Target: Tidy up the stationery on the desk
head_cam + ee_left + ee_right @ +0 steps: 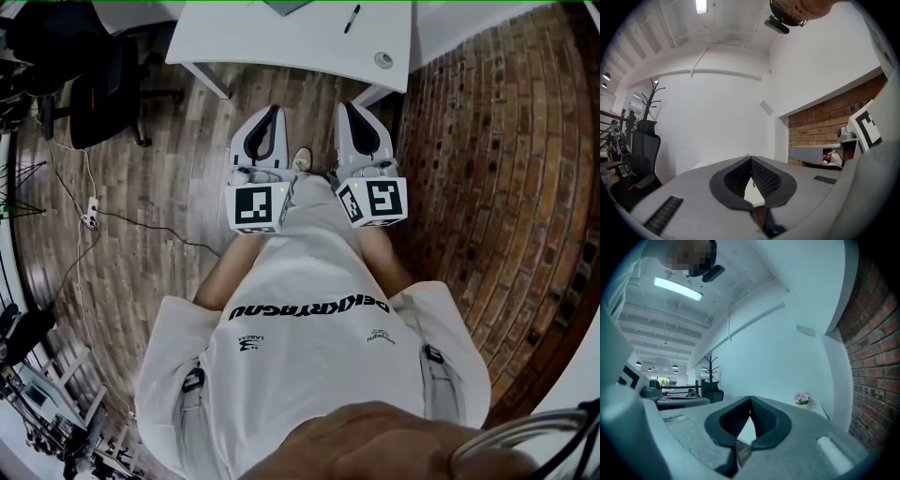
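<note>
I hold both grippers close to my body, well short of the white desk (291, 42) at the top of the head view. On the desk lie a black pen (352, 18), a small round grey object (383, 60) and the corner of a grey-green item (286, 6). My left gripper (270, 110) and right gripper (349, 106) point toward the desk over the wooden floor. Both are shut with nothing between the jaws. In the left gripper view the left gripper's (750, 158) tips meet, and in the right gripper view the right gripper's (750, 398) tips meet too.
A black office chair (89, 80) stands left of the desk. Cables and a power strip (91, 212) lie on the floor at the left. A brick wall (506, 187) runs along the right. A small flower pot (802, 398) sits by the white wall.
</note>
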`<state>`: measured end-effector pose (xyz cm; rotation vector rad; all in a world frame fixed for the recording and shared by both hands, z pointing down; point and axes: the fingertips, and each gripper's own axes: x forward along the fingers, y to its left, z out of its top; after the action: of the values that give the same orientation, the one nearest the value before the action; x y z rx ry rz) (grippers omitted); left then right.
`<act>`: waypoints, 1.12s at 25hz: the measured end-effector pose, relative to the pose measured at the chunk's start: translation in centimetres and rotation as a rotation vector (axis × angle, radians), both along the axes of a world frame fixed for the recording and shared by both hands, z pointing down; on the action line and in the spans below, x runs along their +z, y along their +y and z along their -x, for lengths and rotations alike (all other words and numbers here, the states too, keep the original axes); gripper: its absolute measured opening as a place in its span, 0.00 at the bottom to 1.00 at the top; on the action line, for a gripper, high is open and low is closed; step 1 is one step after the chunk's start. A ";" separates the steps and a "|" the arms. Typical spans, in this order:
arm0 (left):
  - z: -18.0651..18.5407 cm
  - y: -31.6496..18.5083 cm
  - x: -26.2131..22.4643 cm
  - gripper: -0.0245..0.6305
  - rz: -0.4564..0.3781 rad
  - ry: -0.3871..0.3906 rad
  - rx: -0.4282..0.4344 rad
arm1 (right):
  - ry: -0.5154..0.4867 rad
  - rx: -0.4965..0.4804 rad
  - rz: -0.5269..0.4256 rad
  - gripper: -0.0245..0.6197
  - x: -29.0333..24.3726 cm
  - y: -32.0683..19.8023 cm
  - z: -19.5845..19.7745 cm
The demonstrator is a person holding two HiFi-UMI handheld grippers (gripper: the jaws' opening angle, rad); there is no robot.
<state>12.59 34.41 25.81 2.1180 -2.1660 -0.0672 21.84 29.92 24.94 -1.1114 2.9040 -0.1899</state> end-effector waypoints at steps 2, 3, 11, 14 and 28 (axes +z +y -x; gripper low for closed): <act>1.4 -3.2 -0.3 0.04 0.006 -0.005 -0.005 | -0.006 -0.002 0.011 0.04 -0.1 -3.4 1.4; 2.0 -4.8 -0.4 0.04 0.009 -0.009 -0.006 | -0.012 -0.002 0.016 0.04 -0.2 -4.9 1.9; 5.6 -14.5 -0.2 0.04 0.051 -0.033 0.005 | -0.015 0.007 0.060 0.04 0.6 -14.9 5.7; 7.3 -16.4 0.8 0.04 0.083 -0.027 0.003 | -0.001 0.017 0.093 0.04 1.7 -17.0 7.1; 20.7 -28.7 3.1 0.04 0.097 -0.010 0.183 | 0.051 0.151 0.145 0.04 3.6 -27.6 20.6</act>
<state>-8.12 5.67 28.92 2.2528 -1.9280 0.0633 1.27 2.35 28.50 -1.3708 2.8720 -0.3788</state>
